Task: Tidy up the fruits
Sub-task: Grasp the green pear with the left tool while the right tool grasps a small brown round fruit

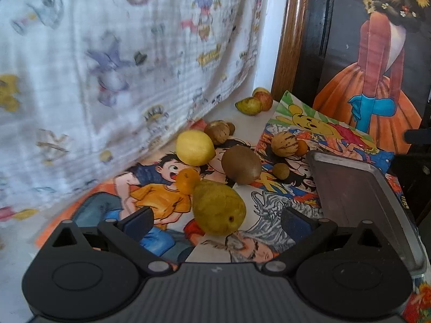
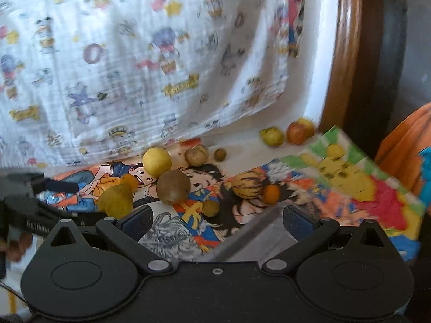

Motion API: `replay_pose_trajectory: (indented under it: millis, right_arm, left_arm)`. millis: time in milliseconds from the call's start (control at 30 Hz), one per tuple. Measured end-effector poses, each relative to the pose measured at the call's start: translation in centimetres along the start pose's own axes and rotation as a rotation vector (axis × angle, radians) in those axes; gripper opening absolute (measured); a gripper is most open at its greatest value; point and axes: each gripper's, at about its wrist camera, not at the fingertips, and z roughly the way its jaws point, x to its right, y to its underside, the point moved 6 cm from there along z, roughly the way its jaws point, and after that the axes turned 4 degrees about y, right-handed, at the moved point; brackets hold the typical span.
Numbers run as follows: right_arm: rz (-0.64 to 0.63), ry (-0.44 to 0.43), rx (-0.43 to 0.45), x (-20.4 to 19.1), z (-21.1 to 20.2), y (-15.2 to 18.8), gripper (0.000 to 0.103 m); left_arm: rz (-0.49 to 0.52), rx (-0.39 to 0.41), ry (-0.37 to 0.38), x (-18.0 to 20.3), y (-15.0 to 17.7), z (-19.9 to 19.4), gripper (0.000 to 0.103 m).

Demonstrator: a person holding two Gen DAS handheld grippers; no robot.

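Several fruits lie on cartoon posters on a table. In the left wrist view a green pear sits just ahead of my open left gripper, between its fingers but not gripped. Behind it are a small orange fruit, a yellow lemon and a brown kiwi. A clear glass tray stands to the right. My right gripper is open and empty over the tray's corner. The pear, kiwi and lemon show ahead of it.
A striped melon-like fruit, small orange and small brown fruit lie mid-table. An apple and green fruit sit at the far corner. A printed white cloth hangs at left, a wooden frame behind.
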Motion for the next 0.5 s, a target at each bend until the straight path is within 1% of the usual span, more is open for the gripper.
replay_pose_trajectory:
  millis: [67, 167, 333, 400, 467, 500]
  right_arm:
    - [0.023, -0.04, -0.034, 0.1, 2.6, -0.1, 0.094]
    - [-0.016, -0.057, -0.051, -0.5, 5.5, -0.1, 0.086]
    - [-0.074, -0.075, -0.087, -1.4, 9.2, 0.5, 0.073]
    - [-0.091, -0.07, -0.101, -1.6, 10.4, 0.8, 0.064]
    - [-0.095, -0.065, -0.115, -1.6, 11.5, 1.0, 0.059]
    - [-0.093, -0.066, -0.122, -1.5, 11.9, 1.2, 0.057]
  left_arm:
    - [-0.029, -0.013, -0.002, -0.3, 0.0, 1.2, 0.102]
    - [-0.075, -0.03, -0.003, -0.8, 0.2, 2.6, 0.098]
    - [-0.13, -0.044, 0.017, -1.3, 0.4, 4.1, 0.087]
    - [-0.138, -0.04, 0.026, -1.3, 0.3, 4.5, 0.082]
    - [-0.148, -0.043, 0.03, -1.3, 0.1, 5.0, 0.078]
    - [-0.152, -0.047, 0.032, -1.3, 0.0, 5.2, 0.074]
